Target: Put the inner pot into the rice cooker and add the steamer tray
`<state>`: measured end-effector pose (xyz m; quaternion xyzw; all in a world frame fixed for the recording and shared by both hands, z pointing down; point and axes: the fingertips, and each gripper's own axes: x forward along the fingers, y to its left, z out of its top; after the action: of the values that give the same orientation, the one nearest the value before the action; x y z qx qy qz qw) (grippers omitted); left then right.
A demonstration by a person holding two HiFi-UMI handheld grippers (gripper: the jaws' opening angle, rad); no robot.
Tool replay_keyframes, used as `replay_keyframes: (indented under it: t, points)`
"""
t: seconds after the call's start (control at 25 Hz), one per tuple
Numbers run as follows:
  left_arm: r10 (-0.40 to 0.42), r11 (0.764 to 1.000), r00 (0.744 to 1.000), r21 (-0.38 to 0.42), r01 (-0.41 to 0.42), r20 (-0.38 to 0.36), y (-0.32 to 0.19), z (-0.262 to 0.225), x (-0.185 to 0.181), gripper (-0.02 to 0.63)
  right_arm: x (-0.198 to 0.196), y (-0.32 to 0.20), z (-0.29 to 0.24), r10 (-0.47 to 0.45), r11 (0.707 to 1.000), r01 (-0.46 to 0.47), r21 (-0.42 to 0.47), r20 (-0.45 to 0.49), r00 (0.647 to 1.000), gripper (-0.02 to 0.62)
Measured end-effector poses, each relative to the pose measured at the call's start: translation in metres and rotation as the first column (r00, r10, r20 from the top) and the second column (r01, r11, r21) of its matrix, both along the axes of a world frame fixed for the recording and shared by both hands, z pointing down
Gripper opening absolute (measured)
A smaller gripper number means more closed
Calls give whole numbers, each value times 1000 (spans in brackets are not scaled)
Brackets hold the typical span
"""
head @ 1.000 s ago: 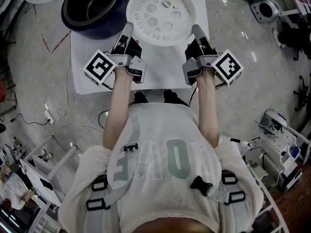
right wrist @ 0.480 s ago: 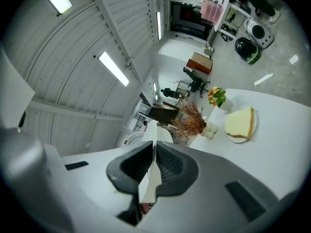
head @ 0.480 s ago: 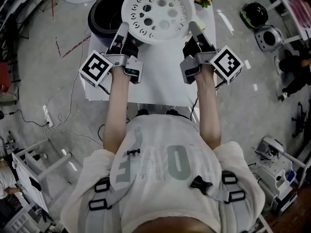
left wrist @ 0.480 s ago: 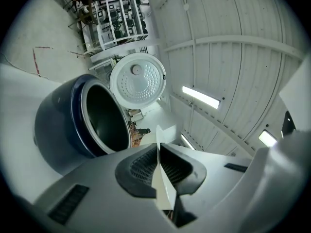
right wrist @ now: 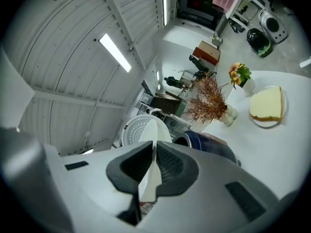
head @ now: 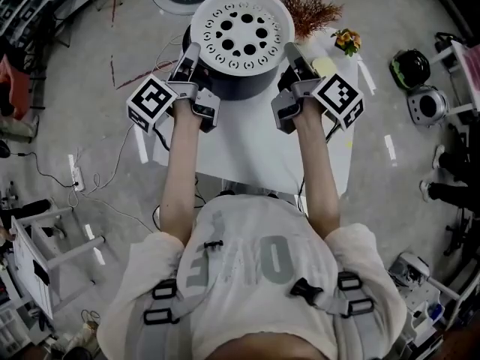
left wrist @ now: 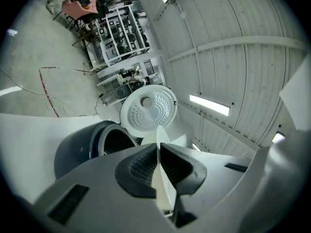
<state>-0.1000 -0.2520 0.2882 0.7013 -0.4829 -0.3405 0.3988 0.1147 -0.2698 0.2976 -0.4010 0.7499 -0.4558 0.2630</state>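
Left gripper [head: 192,50] and right gripper [head: 289,49] fingers clamp the steamer tray [head: 241,28] rim above the rice cooker [head: 240,88]; inner pot [left wrist: 118,141] seemingly seated; tray not yet lowered.

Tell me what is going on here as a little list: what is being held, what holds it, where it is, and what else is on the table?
held thing: white tray with round holes
left gripper: shut on the tray's left rim
right gripper: shut on the tray's right rim
tray's place: held flat above the dark cooker
lid: open, standing up behind the cooker
table: white
also on the table: dried plant, flowers
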Motion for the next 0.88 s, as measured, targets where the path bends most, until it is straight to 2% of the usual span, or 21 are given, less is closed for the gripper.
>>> replay_keyframes:
  t: [0.24, 0.88]
  points:
    - [-32, 997, 996, -70, 38, 88, -12, 20, -35, 35, -35, -15, 14, -8, 999, 6, -41, -46, 999, 29]
    - [21, 986, 973, -164, 18, 230, -42, 59, -44, 37, -46, -36, 50, -17, 993, -5, -117, -187, 982, 40]
